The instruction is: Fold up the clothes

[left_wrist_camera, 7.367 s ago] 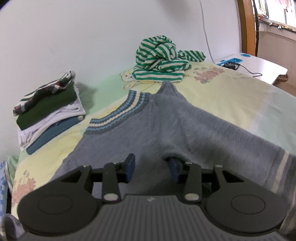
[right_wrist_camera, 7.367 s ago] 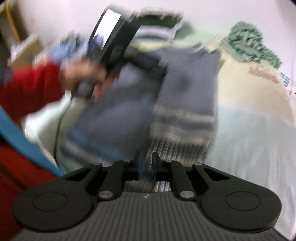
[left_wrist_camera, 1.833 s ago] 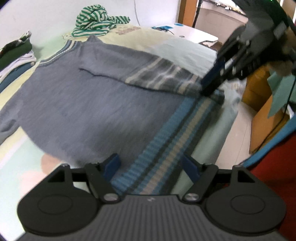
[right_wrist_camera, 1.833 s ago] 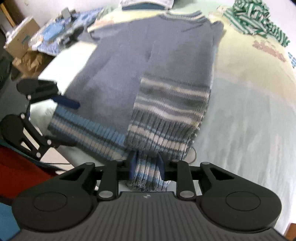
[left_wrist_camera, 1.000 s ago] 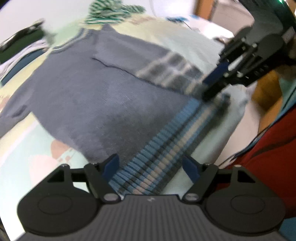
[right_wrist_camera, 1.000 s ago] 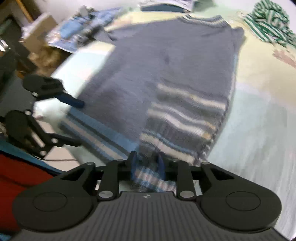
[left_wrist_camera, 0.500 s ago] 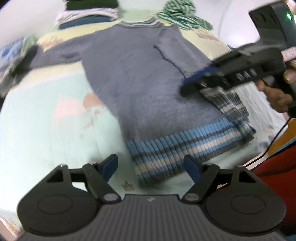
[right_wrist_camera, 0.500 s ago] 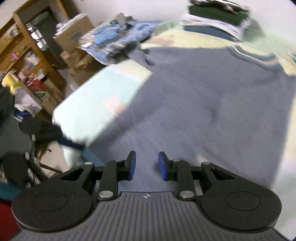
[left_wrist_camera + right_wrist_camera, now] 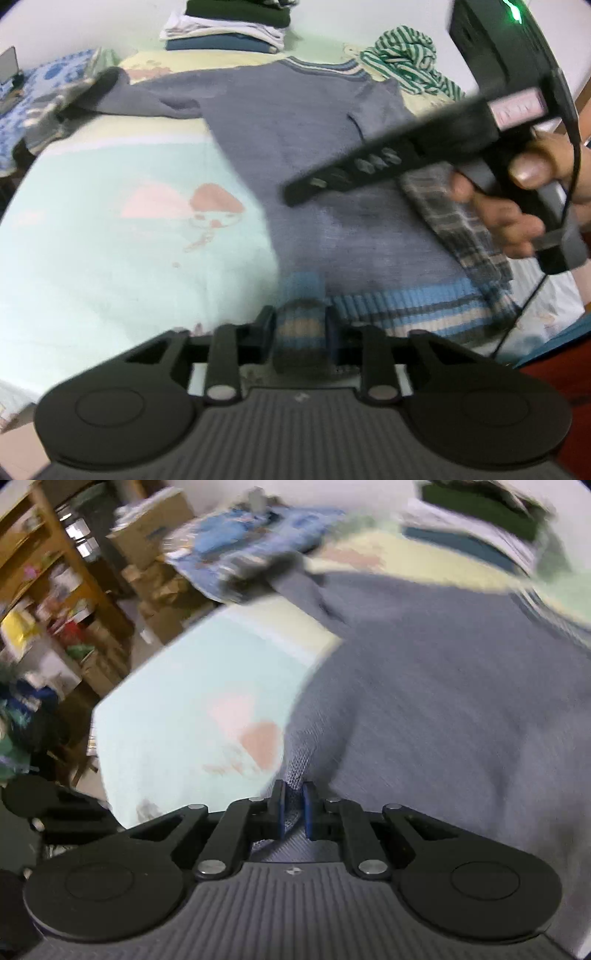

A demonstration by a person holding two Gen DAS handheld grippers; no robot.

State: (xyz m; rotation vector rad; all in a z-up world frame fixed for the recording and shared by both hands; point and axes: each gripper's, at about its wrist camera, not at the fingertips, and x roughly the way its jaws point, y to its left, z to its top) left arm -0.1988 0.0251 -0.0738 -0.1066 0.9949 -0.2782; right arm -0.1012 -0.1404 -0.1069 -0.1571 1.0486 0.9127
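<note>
Grey-blue knit makes up the sweater point(image 9: 306, 147), spread flat on the bed point(image 9: 110, 240) ahead of both claws. Its neckline has pale and blue stripes, and its bottom hem point(image 9: 406, 306) is a ribbed band of blue, cream and grey. 1 sleeve stretches away to the far left of the left claw point(image 9: 300, 334); the other sleeve point(image 9: 461, 229), with a striped cuff, is folded over the body to that claw's right.

The left claw is closing, and a bunched corner of the striped hem sits between its fingers, pressed by the pads. The right claw point(image 9: 293, 810) is closing too, with a fold of the sweater's grey side edge pinched between its blue pads point(image 9: 280, 812). In the left wrist view the right claw reaches in above the sweater from the right, held by a hand point(image 9: 517, 199).

The bed is covered by a sheet in pale mint and yellow with a pink cartoon print, which lies just left of both claws. Beyond the sweater, by the white wall point(image 9: 110, 22), stands 1 stack of folded clothes point(image 9: 229, 26). To its right lies a crumpled green-and-white striped garment point(image 9: 402, 62). A blue patterned cloth point(image 9: 40, 96) lies at the far left edge of the bed.

Left of the right claw, past the bed's edge, are wooden shelves point(image 9: 44, 583) crowded with blurred items and cardboard boxes point(image 9: 147, 546) on the floor; what the boxes hold cannot be made out.
</note>
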